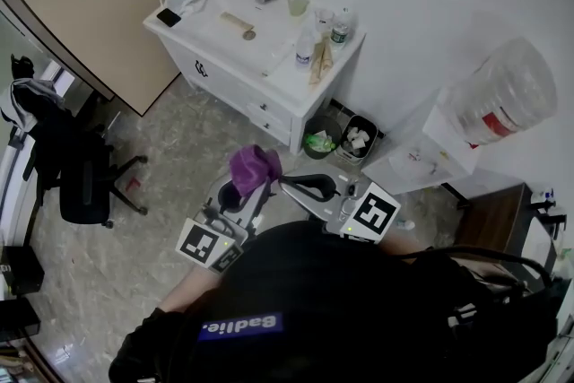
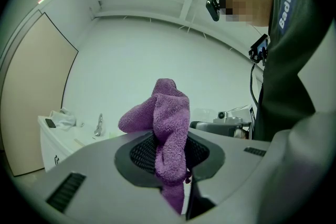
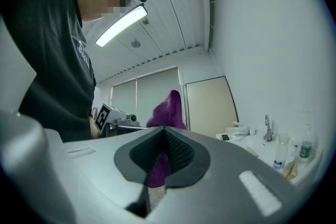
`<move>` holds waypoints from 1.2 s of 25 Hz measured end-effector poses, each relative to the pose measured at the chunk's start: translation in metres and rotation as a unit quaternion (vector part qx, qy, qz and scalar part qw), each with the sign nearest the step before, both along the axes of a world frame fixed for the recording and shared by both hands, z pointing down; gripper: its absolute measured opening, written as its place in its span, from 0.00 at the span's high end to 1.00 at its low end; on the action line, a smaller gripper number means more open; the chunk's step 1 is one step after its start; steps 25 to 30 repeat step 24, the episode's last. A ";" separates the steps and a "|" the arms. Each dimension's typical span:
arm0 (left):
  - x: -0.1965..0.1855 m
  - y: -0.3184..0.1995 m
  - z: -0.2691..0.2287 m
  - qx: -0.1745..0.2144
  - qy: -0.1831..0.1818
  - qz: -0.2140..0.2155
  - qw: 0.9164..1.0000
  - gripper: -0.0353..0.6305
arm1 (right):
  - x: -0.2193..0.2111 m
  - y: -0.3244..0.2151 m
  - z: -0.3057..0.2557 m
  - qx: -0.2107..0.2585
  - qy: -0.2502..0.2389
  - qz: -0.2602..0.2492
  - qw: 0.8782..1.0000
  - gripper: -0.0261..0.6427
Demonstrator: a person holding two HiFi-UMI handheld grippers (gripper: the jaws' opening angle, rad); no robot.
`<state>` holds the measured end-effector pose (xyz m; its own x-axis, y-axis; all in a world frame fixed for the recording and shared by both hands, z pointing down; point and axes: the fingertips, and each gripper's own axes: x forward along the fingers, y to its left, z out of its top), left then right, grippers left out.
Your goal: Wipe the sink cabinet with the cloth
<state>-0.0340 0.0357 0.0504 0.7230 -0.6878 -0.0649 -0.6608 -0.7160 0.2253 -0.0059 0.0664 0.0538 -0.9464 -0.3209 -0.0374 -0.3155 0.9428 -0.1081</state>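
1. Cloth (image 1: 254, 168) is held bunched in mid-air, well apart from the sink cabinet (image 1: 235, 78); no wiping contact is made yet.
2. The jaws of the left gripper (image 2: 170, 165) are closed on the thick middle fold of the cloth. The jaws of the right gripper (image 3: 157, 170) appear closed on a thin tail of it.
3. If that tail is released unevenly, the cloth may be dropped on the floor (image 1: 161, 157).
4. The bench top (image 1: 269, 49) is crowded: bottles (image 1: 339, 25), a cup (image 1: 298, 4) and a phone (image 1: 168, 17) may be knocked off by a wide stroke.
5. Poor contact is given by a bunched cloth, so hard jaw edges may be scraped along the cabinet.
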 end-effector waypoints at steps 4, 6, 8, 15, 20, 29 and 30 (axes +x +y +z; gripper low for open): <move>-0.003 0.000 0.000 -0.002 0.000 0.001 1.000 0.82 | -0.004 -0.001 -0.002 -0.002 -0.004 -0.001 1.000 0.97; -0.004 -0.001 0.000 -0.004 0.008 0.003 1.000 0.82 | -0.005 -0.002 -0.002 -0.002 -0.004 -0.002 1.000 0.97; -0.004 -0.001 0.000 -0.005 0.011 0.004 1.000 0.82 | -0.006 -0.004 -0.002 -0.003 -0.004 -0.001 1.000 0.97; -0.005 -0.002 0.007 -0.003 0.009 0.000 1.000 0.82 | -0.005 -0.006 0.002 -0.009 -0.001 0.001 1.000 0.97; -0.004 -0.001 0.013 -0.001 -0.001 0.003 1.000 0.82 | -0.003 -0.007 0.001 -0.008 -0.001 0.002 1.000 0.97; -0.004 -0.004 0.012 -0.003 0.004 -0.008 1.000 0.82 | -0.002 -0.008 0.000 -0.012 -0.002 0.004 1.000 0.97; -0.004 -0.004 0.012 -0.003 0.004 -0.008 1.000 0.82 | -0.002 -0.008 0.000 -0.012 -0.002 0.004 1.000 0.97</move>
